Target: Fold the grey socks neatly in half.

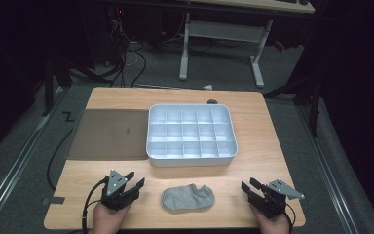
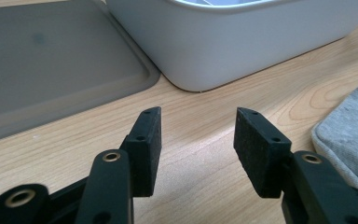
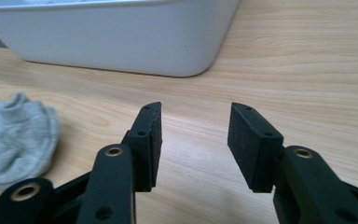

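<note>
1. Two grippers rest at the near edge of the wooden table (image 1: 268,141), and we see a grey sock (image 1: 188,197) lying flat on the wood between them

2. We hold the left gripper (image 1: 135,181) in a hand (image 1: 108,218) at the near left corner; in the left gripper view its jaws stand wide apart with bare wood between the pads, gripping nothing

3. We hold the right gripper (image 1: 249,185) in the other hand (image 1: 271,223) at the near right corner; in the right gripper view its jaws are likewise spread with nothing between them

4. We find the sock near each gripper but touching neither: it shows at the right edge of the left gripper view (image 2: 354,135) and at the left edge of the right gripper view (image 3: 14,135)

5. We see a white compartment tray (image 1: 191,159) beyond the sock, toward the middle of the table, its grid of cells looking empty from above

6. We note a dark grey mat (image 1: 109,134) lying flat just to the left of the tray, its edge touching or nearly touching the tray's wall in the left gripper view

7. We make out a small dark object (image 1: 213,102) on the table just behind the tray, too small to identify
</note>
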`<state>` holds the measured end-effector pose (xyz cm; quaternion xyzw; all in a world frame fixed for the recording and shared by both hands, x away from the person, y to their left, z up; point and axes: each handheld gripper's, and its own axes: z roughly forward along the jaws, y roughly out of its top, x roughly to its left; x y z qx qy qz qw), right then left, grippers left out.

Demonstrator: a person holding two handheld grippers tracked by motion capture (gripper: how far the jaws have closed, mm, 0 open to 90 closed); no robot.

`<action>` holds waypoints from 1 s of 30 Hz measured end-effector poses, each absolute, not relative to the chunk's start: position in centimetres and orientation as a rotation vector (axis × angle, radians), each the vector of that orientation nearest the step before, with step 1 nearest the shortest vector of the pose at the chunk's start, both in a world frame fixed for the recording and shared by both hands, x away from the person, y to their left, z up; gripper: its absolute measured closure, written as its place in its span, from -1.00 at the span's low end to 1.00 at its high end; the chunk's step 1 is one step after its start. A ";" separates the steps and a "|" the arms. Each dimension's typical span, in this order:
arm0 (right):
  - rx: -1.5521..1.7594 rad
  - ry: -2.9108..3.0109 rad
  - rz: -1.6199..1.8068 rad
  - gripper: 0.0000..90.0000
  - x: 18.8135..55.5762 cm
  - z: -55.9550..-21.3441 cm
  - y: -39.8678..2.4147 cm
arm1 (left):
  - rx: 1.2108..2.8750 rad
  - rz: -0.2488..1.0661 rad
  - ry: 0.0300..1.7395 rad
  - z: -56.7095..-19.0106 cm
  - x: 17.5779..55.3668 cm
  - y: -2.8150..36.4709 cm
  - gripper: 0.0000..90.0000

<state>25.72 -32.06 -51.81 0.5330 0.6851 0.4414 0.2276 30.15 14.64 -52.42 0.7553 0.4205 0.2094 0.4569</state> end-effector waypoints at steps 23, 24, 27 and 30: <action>1.412 1.875 1.226 0.10 25.5 -52.0 -32.0 | 1.878 0.455 1.018 -52.7 29.9 13.7 0.08; 1.411 1.876 1.224 0.11 25.5 -52.0 -32.0 | 1.882 0.453 1.014 -52.6 29.9 13.7 0.07; 1.415 1.878 1.211 0.16 25.4 -52.0 -31.9 | 1.884 0.446 1.011 -52.6 29.9 13.6 0.06; 1.403 1.884 1.190 0.22 25.3 -51.8 -31.7 | 1.885 0.443 1.007 -52.6 29.8 13.5 0.06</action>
